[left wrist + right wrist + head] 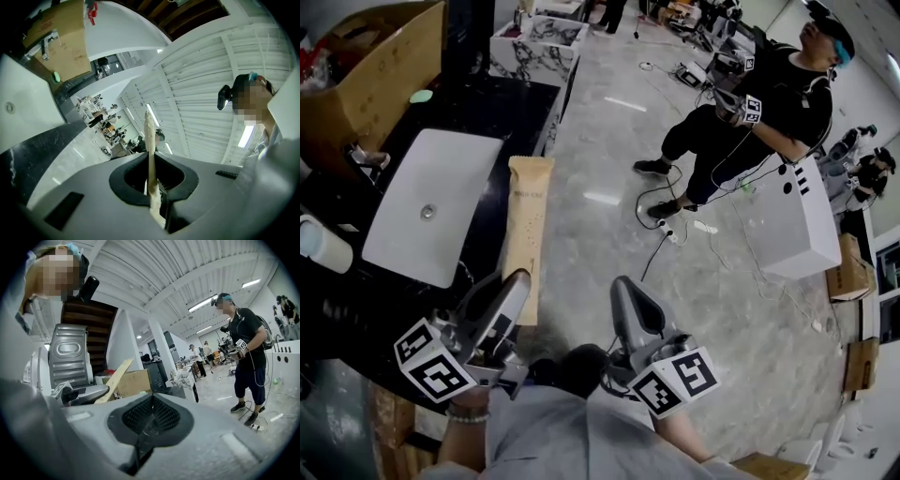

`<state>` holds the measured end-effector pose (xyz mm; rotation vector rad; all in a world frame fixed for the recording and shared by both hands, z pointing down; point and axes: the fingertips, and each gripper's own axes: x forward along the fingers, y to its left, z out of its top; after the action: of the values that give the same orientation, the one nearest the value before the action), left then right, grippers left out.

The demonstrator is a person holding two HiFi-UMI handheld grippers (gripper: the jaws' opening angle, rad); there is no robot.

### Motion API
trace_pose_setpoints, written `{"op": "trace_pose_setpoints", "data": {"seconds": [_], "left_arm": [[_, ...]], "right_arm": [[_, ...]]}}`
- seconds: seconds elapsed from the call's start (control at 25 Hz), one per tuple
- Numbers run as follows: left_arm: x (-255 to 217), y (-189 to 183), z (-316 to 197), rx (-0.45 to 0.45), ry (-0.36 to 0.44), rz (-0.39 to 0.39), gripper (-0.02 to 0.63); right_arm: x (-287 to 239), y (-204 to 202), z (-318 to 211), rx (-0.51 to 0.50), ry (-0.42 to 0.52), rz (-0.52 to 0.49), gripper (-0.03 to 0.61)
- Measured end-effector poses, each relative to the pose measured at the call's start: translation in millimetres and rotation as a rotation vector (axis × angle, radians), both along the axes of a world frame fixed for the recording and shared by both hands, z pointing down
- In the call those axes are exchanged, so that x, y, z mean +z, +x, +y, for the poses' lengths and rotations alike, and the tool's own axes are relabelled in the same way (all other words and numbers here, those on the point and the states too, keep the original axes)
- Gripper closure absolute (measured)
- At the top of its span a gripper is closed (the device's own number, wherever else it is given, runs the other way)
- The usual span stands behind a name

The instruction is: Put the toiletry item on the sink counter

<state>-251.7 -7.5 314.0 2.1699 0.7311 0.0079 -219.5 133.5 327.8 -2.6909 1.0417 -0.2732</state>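
Toiletry packet (pixel 528 230), long, flat, tan: clamped at its near end between the fingers of the left gripper (pixel 517 281) and held along the edge of the black bench (pixel 516 103), just beside the white sink (pixel 450 169). Right gripper (pixel 623 286): fingers pressed together, nothing held, positioned beside the left.

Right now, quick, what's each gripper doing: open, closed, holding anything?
Left gripper: closed on the flat tan toiletry packet.
Right gripper: closed, nothing between its jaws.
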Motion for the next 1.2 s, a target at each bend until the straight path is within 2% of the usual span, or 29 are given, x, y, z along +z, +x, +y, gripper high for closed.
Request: {"op": "trace_pose_setpoints", "data": {"seconds": [0.28, 0.56, 1.2], "left_arm": [[-1.0, 8.9, 1.2, -0.029, 0.003, 0.001, 0.58], [-4.6, 31.7, 7.5, -0.093, 0.026, -0.006, 0.58], [-16.1, 149.0, 55.8, -0.258, 0.035, -0.024, 0.581]], "right_arm": [[0.2, 14.1, 0.4, -0.025, 0.005, 0.0, 0.58], [0.6, 49.8, 1.3, -0.093, 0.03, 0.001, 0.58], [-4.5, 187.3, 46.8, -0.255, 0.048, -0.021, 0.58]]}}
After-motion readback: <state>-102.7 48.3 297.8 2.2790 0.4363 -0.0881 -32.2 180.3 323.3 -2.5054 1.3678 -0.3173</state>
